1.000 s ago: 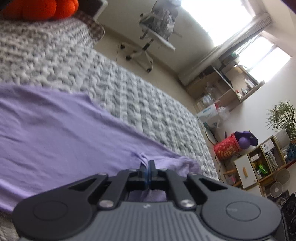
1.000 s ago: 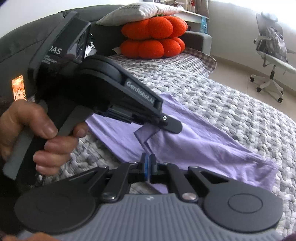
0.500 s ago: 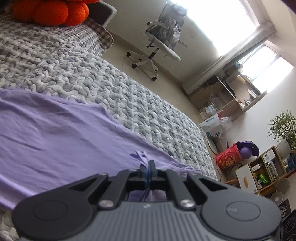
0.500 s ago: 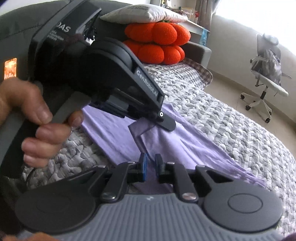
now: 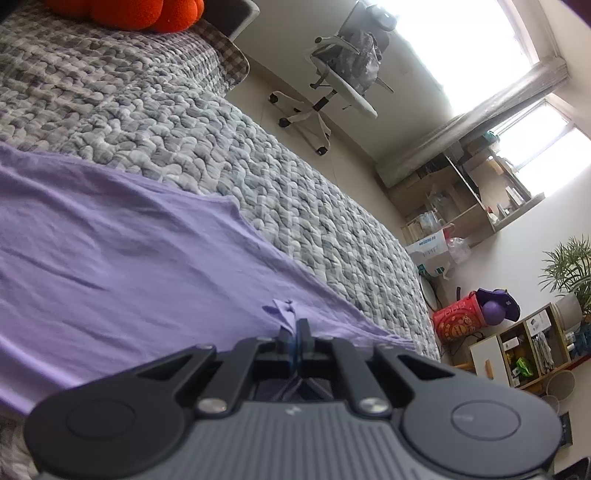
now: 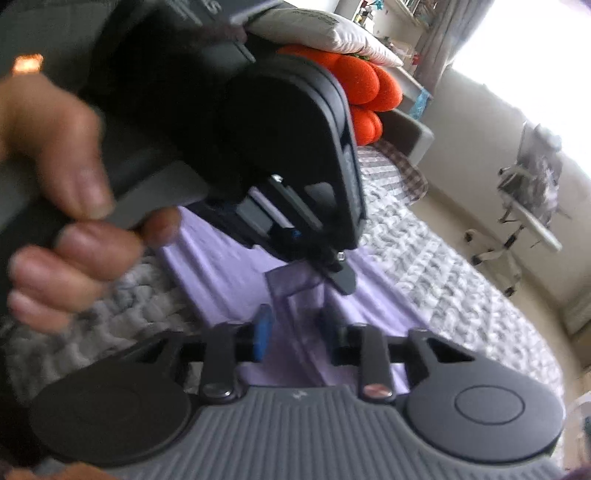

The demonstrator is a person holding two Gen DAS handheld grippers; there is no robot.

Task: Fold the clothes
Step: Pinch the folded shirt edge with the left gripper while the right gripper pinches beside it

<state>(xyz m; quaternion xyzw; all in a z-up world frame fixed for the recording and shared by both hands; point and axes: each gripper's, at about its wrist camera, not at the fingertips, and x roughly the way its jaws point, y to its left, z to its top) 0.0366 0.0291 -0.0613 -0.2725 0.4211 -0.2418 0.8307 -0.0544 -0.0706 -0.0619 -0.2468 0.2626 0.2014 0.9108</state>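
Observation:
A lilac garment [image 5: 122,258] lies spread across the grey knitted bed cover [image 5: 258,166]. My left gripper [image 5: 297,326] is shut on a pinched fold of its edge, which pokes up between the fingertips. In the right wrist view the left gripper [image 6: 334,273] shows from outside, held by a hand [image 6: 66,229], with a flap of the lilac garment [image 6: 295,286] hanging from its tip. My right gripper [image 6: 295,325] stands open just below that flap, its blue-padded finger [image 6: 263,328] to the left of the cloth and the other to the right.
Orange cushions [image 6: 365,92] and a white pillow [image 6: 325,33] sit at the head of the bed. A white office chair [image 5: 340,77] stands on the floor beyond the bed edge. Shelves, a red bag [image 5: 458,321] and a plant [image 5: 569,269] line the far wall.
My right gripper has opened from shut and let go of the lilac cloth. The left gripper has lifted and swung nearer the right wrist camera, still pinching the garment.

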